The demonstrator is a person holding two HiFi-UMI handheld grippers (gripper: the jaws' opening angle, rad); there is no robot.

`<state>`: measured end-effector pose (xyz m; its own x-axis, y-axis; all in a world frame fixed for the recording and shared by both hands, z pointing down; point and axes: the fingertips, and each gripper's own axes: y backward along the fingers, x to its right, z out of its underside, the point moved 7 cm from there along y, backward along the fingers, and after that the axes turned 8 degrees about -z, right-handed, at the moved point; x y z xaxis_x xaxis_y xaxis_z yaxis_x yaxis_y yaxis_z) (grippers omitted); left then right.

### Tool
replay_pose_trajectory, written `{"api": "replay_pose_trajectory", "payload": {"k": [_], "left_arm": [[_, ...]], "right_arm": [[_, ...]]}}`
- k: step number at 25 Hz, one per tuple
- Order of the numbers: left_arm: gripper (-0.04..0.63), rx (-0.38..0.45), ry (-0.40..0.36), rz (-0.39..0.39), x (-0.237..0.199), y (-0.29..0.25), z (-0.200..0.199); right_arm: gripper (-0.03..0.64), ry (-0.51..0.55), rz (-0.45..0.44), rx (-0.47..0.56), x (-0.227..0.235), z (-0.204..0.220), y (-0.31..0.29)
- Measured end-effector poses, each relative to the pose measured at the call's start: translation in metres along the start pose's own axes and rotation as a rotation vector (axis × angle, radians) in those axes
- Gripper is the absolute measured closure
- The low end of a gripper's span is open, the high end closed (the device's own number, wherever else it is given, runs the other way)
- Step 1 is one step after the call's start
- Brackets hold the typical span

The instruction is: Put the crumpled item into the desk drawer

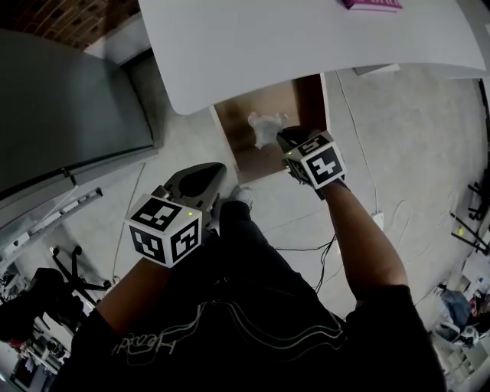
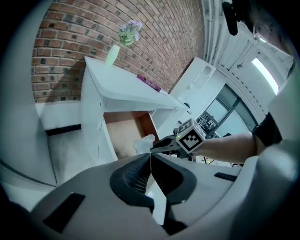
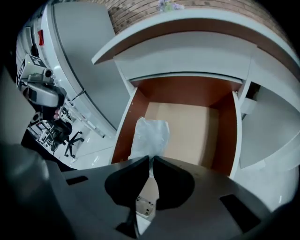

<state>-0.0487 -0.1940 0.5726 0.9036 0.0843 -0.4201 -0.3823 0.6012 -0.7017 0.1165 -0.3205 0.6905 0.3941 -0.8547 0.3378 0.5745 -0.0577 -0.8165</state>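
Tightly pressed together, the jaws of the right gripper (image 3: 151, 158) pinch the near edge of the crumpled item (image 3: 150, 136), a pale, creased, filmy piece. It sticks out beyond the jaw tips over the left part of the open drawer (image 3: 229, 126). The drawer has red-brown walls and a pale tan bottom, and the crumpled item is what shows within its outline. Whether it touches the bottom or hangs above it cannot be told. In the head view the item shows as a white wad against the drawer's bottom, just beyond the right gripper's tips. The left gripper (image 2: 151, 154) has its jaws closed on each other with nothing between them. It is held to the left of the drawer, over the grey floor (image 1: 398, 138), apart from the item. Over the drawer stands the white desk (image 1: 306, 46), with a pink object (image 1: 371, 4) on its top. A pale green vase (image 2: 112, 55) of lilac flowers stands at its back against the brick wall (image 2: 70, 42).
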Motion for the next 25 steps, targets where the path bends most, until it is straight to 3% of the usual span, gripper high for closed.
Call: {"api": "replay_pose_trajectory", "payload": {"k": [11, 15, 20, 21, 22, 25], "left_arm": [[0.572, -0.049, 0.088, -0.045, -0.031, -0.017, 0.031], [0.572, -0.064, 0.128, -0.067, -0.041, -0.018, 0.042], [0.572, -0.085, 0.145, -0.074, -0.044, -0.023, 0.051], [0.572, -0.088, 0.145, -0.074, -0.044, -0.023, 0.052], [0.572, -0.089, 0.146, -0.075, -0.044, -0.024, 0.052], [0.572, -0.084, 0.150, -0.081, -0.046, -0.023, 0.049]], "right_arm": [[0.561, 0.077, -0.064, -0.216, 0.034, 0.019, -0.069], [0.561, 0.047, -0.055, -0.247, 0.050, 0.025, -0.085], [0.557, -0.025, -0.114, -0.258, 0.057, 0.025, -0.090], [0.527, -0.036, -0.126, -0.266, 0.056, 0.024, -0.090], [0.447, -0.047, -0.137, -0.276, 0.055, 0.024, -0.090], [0.418, -0.076, -0.151, -0.277, 0.054, 0.019, -0.088]]}}
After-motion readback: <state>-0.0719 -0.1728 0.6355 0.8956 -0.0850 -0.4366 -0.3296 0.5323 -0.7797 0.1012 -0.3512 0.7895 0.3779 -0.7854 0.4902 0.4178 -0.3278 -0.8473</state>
